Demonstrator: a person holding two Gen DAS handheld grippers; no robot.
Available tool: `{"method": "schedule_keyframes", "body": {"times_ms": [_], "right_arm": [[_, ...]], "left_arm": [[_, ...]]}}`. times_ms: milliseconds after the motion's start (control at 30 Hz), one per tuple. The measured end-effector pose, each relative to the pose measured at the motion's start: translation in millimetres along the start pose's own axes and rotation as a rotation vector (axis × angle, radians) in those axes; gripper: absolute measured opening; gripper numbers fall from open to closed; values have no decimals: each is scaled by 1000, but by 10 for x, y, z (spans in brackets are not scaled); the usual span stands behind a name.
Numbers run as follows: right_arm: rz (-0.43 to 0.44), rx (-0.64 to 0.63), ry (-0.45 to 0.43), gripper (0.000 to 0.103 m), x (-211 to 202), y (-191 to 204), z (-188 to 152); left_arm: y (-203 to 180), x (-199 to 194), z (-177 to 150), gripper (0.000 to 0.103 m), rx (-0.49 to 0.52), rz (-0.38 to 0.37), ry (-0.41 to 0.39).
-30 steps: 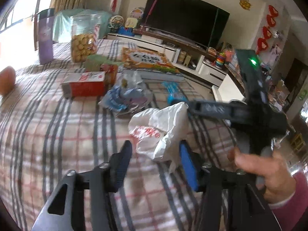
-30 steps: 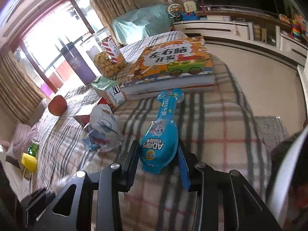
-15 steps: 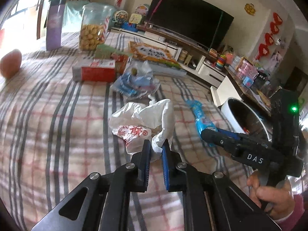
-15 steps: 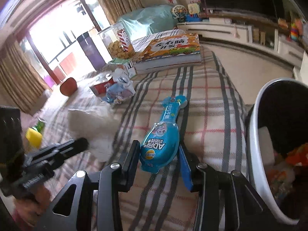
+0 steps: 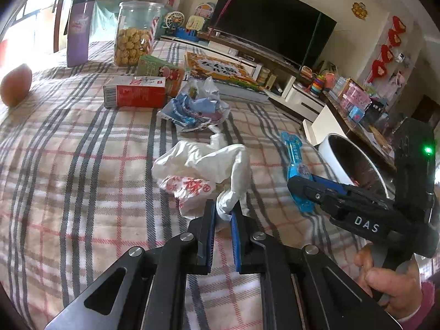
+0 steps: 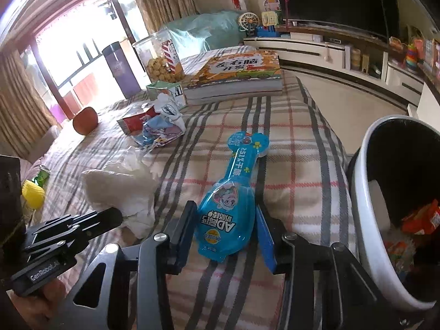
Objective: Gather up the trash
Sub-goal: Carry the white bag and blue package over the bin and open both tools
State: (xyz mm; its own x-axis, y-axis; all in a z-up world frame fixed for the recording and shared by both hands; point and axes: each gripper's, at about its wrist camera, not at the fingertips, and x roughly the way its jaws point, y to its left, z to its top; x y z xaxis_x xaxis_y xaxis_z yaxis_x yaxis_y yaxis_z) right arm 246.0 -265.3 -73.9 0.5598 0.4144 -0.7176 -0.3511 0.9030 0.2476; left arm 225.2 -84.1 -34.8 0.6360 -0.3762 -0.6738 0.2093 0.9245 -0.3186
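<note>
Crumpled white plastic bag with red print (image 5: 203, 170) lying mid-cloth, its twisted tail pinched between the near-closed fingers of the left gripper (image 5: 222, 217). At 3 o'clock of it, glossy blue bottle-shaped snack packet (image 6: 229, 209) clamped at its wide end by the right gripper (image 6: 227, 231), neck pointing to 12. Round white bin with black inside (image 6: 385, 220) at the cloth's 3 o'clock edge, orange wrappers inside. Grey-and-red checked cloth (image 5: 68, 170) spread underneath. Toward 12: crushed blue wrappers (image 5: 192, 110), red carton (image 5: 134, 96), clear cookie jar (image 5: 134, 33), orange picture book (image 6: 236, 74). Beyond, black television (image 5: 272, 19) on a low white cabinet (image 6: 324, 52)
</note>
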Motion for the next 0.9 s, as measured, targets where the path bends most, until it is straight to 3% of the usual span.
{"method": "schedule_keyframes", "body": {"times_ms": [400, 900], "right_arm": [[44, 63, -85, 43, -640, -184, -135], [-9, 170, -176, 43, -1217, -739, -321]], "left_arm": [[-395, -208, 39, 8, 62, -73, -24], [-1013, -29, 88, 8, 182, -117, 14]]}}
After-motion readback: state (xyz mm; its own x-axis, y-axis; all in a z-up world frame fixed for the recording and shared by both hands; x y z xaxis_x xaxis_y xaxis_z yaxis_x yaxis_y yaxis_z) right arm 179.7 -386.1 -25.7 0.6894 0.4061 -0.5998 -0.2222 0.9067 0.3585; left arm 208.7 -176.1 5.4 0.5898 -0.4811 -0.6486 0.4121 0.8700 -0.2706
